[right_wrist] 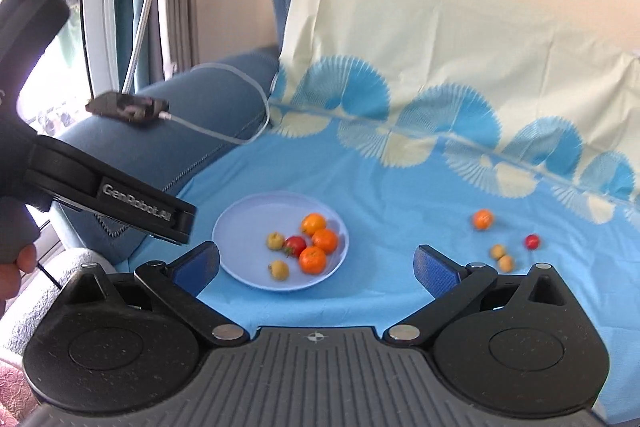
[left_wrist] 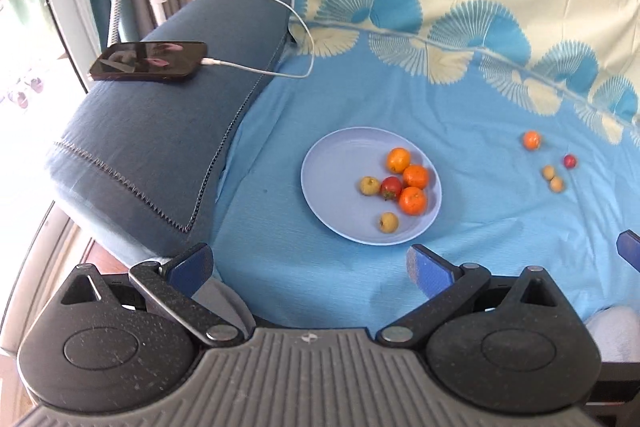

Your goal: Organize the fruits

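Both grippers, left (left_wrist: 310, 265) and right (right_wrist: 316, 263), fingers apart and empty, above the sofa: plate (left_wrist: 328, 179) holds six fruits, four loose ones (left_wrist: 554, 167) lie well right (approach each from above, closing gently to avoid rolling).

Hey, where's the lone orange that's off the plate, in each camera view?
Left wrist view: the loose orange lies right of centre on the blue cloth, beyond the plate.
Right wrist view: the loose orange sits right of centre, level with the plate's far rim.
Shared landmark: the phone on the armrest.
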The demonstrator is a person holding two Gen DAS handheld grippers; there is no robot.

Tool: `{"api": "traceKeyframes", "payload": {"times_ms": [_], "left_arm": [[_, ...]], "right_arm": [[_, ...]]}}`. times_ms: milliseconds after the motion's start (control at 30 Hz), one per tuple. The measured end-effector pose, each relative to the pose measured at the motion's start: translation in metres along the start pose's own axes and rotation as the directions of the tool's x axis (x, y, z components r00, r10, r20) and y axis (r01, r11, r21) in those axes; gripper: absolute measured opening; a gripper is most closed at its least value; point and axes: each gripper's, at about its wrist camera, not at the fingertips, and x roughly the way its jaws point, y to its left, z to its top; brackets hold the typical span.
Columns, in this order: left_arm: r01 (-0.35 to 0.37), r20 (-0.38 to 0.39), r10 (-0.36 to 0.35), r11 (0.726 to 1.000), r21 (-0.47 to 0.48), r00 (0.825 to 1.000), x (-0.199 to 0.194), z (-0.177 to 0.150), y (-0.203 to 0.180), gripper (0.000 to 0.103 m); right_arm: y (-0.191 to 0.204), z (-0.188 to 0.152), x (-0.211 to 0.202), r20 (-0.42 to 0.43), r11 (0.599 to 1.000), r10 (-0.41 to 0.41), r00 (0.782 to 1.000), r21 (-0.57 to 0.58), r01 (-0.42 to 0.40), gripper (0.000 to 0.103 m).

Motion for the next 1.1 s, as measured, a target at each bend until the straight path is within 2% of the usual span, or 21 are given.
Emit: {"api": "traceKeyframes", "payload": {"times_ms": [433,1100], "left_arm": [[-0.003,0.05,0.002,1.0,0.02,0.999,-0.035,-0.025,-0.002,0.103],[-0.001,0.045,-0.001,0.999,0.053,0.999,-0.034,-0.027,-0.009,0.103]], "right_arm": [[0.004,-0.01,-0.044,0.066,1.0,-0.006,0.998,-0.023,0.007,0.102],[-0.001,-0.013,-0.045,0.057,1.0,-0.009,0.998,0.007,0.009,0.102]]}}
